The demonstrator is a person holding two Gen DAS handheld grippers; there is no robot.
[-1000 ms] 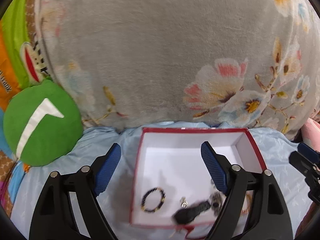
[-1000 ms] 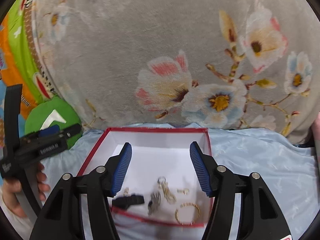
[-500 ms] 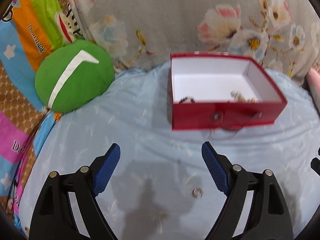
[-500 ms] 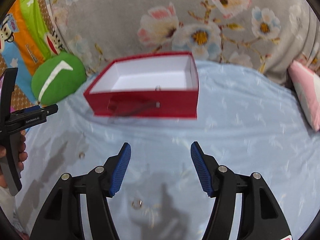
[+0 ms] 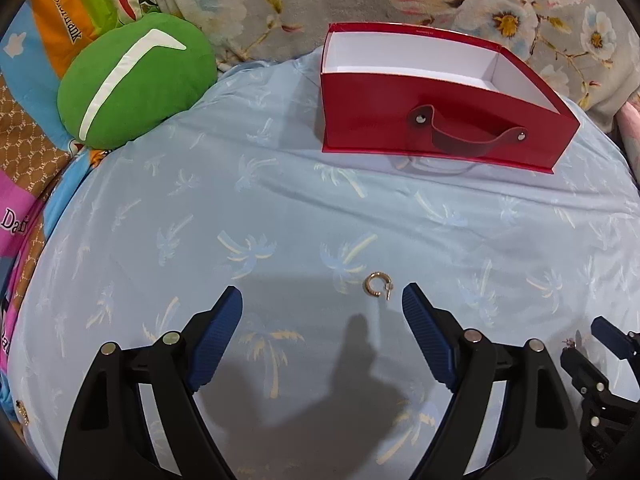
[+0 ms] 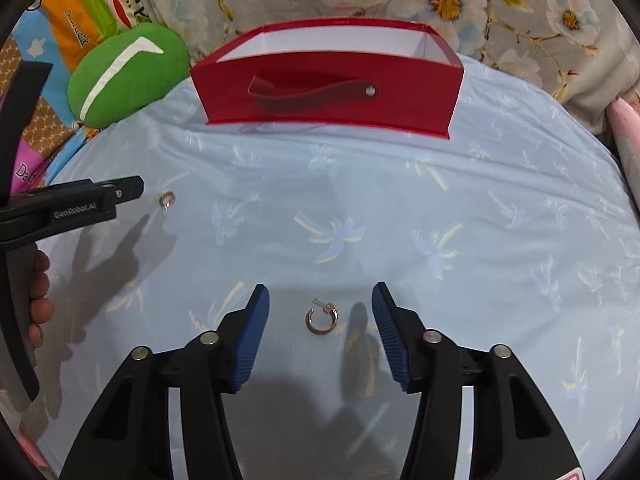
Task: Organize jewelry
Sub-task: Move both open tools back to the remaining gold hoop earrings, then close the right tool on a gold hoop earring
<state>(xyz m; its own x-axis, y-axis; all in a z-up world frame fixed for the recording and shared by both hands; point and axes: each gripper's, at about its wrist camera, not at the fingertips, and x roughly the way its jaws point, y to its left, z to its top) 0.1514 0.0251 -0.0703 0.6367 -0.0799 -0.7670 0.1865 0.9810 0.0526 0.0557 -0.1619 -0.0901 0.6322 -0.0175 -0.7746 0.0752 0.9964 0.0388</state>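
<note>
Both grippers have dropped away from the red box (image 5: 440,120) to the blue sheet (image 5: 280,208), each lining up on a loose earring. Left gripper (image 5: 322,320) stands wide, empty, its gold hoop earring (image 5: 376,285) just ahead of the tips. Right gripper (image 6: 320,320) has just been closing, still apart, the second hoop earring (image 6: 321,320) lying untouched between its jaws, seemingly for a pinch.
</note>
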